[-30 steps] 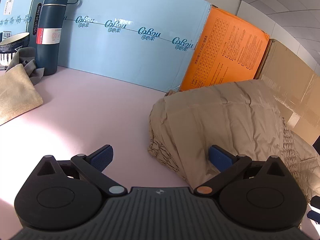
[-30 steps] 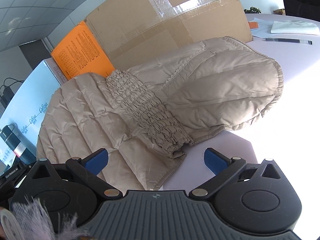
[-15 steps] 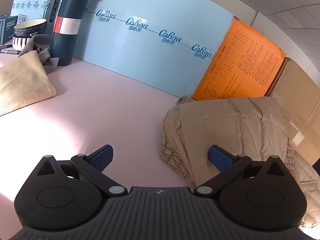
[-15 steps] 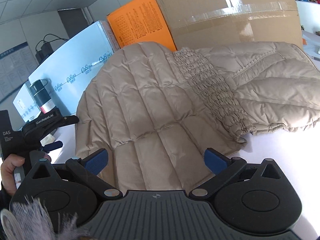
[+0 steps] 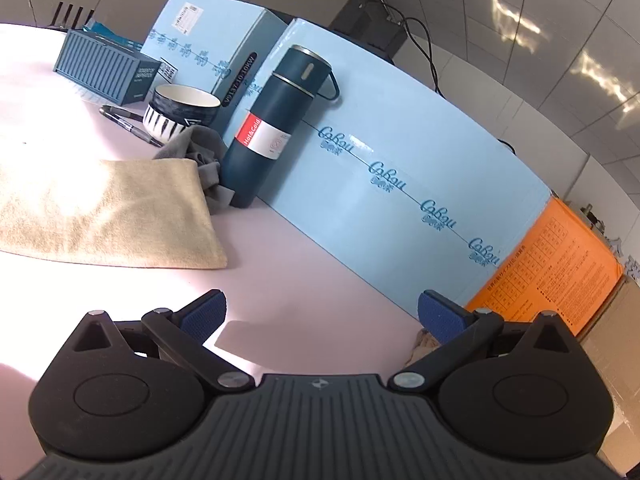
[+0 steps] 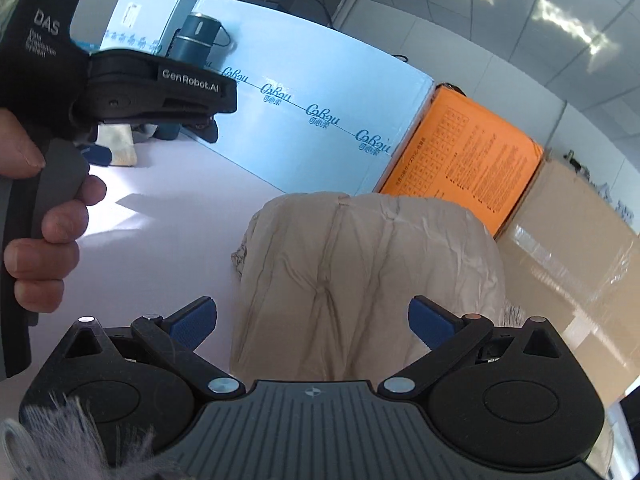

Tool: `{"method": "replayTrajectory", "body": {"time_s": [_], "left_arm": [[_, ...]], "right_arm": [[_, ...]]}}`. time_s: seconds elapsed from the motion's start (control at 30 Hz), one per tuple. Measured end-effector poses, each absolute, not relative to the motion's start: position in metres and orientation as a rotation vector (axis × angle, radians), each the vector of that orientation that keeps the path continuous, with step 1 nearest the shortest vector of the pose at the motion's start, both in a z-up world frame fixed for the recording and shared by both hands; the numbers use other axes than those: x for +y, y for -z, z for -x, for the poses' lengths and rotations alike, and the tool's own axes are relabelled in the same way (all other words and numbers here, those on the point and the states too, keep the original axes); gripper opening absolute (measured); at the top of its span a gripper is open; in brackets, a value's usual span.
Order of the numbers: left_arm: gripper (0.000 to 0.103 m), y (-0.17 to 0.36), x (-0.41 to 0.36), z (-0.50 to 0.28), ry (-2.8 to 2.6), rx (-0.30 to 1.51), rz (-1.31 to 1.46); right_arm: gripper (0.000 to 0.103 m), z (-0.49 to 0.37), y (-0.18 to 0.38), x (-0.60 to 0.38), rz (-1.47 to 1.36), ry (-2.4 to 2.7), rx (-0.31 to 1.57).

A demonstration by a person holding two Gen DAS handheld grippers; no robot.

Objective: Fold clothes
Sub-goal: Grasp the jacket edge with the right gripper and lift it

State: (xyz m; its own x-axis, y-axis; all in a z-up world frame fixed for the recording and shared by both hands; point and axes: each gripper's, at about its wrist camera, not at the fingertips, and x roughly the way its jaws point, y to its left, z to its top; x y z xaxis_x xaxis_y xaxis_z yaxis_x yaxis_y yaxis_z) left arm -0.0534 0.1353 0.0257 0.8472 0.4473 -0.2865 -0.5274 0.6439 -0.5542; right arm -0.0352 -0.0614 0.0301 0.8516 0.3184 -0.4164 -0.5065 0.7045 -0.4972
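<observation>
Fingertips of the right gripper (image 6: 312, 320) are spread wide, nothing held between them, and the beige puffer jacket (image 6: 368, 272) is framed in the gap, its quilted bulk lying just beyond and partly beneath the blue pads (image 6: 430, 320). The left gripper (image 5: 322, 314) is likewise held wide apart and empty; only a small beige corner of the jacket (image 5: 424, 340) is seen close by its right pad (image 5: 440, 312), the rest being hidden behind the gripper body.

The jacket appears bundled into a rounded, folded mass on the pale pink table (image 6: 180, 200), near the foot of the orange box (image 6: 464, 156) and the long light blue box (image 6: 304, 120), with a cardboard box (image 6: 572, 256) to its right. The fold is judged largely made, so the step in hand is likely a tidy-up or a final fold. For that to be done well, a single outer edge should be pinched rather than a thick wad, and the slippery padded layers should be carried over evenly so that trapped air is pressed out and the bundle is not sprung open.

Farther left, well apart from the jacket, a beige cloth (image 5: 108, 216), a dark blue flask (image 5: 276, 128) and a striped bowl (image 5: 180, 114) are seen.
</observation>
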Motion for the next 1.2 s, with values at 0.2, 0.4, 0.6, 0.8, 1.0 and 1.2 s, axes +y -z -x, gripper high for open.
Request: {"method": "replayTrajectory", "body": {"time_s": [0.2,0.4,0.6,0.8,1.0,1.2], "left_arm": [[0.103,-0.029,0.146,0.062,-0.626,0.099,0.704],[0.103,-0.021,0.158,0.050,-0.636,0.214,0.762],[0.103,-0.015,0.160,0.044,-0.664,0.262,0.767],[0.103,-0.010,0.161,0.047,-0.712,0.250,0.765],[0.103,-0.008,0.161,0.044,-0.711,0.271,0.758],[0.103,-0.009,0.156,0.042,-0.699,0.282,0.728]], "right_arm": [[0.103,-0.005,-0.011,-0.039,0.739,-0.459,0.357],[0.016,-0.042,-0.017,-0.070,0.470,-0.459,0.477],[0.013,-0.039,-0.047,-0.089,0.119,-0.605,0.522],[0.012,-0.029,-0.106,-0.110,-0.226,-0.819,0.388],[0.012,-0.027,-0.134,-0.198,-0.546,-0.734,0.193],[0.018,-0.034,-0.060,-0.300,-0.643,-0.226,0.374]]}}
